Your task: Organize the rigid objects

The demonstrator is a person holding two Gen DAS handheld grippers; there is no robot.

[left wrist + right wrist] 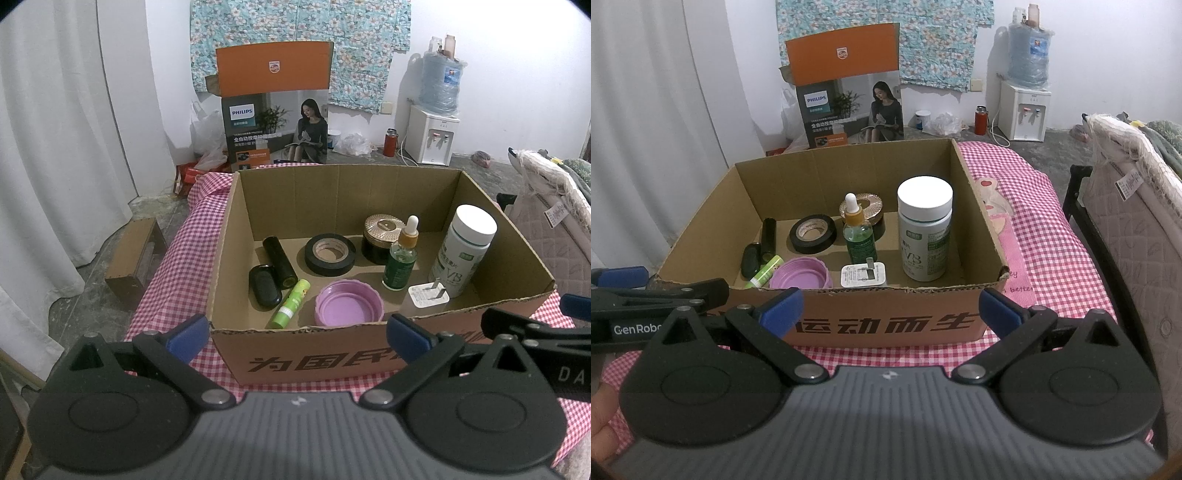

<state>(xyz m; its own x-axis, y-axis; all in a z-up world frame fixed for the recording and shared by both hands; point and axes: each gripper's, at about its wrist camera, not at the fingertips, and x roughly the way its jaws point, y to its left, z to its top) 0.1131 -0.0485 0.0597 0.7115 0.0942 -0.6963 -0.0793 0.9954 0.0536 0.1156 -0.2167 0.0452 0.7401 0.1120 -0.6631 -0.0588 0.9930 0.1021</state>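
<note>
Both grippers hang just short of the cardboard box's near wall, above the checked cloth, each with its blue-padded fingers spread wide and nothing between them. Seen from its own camera, the left gripper faces the box's left half; the right gripper faces the right half.

Everything to be organized already sits inside the box, ahead of and below both tools. Nearest the front wall lie the purple lid, the white plug adapter with its prongs up, and the green glue stick, whose long axis runs from the near wall back and slightly rightward. Behind these are a black oval fob, a black cylinder lying lengthwise front to back, a roll of black tape lying flat, a dropper bottle and a white vitamin bottle, both upright, and a gold-lidded jar at the back.

My judgement: the left tool is nearer the glue stick and fob, the right nearer the vitamin bottle and adapter.

The right wrist view shows the adapter's face squarely and the cloth beyond the box's right wall; the left wrist view shows the glue stick's full length.
</note>
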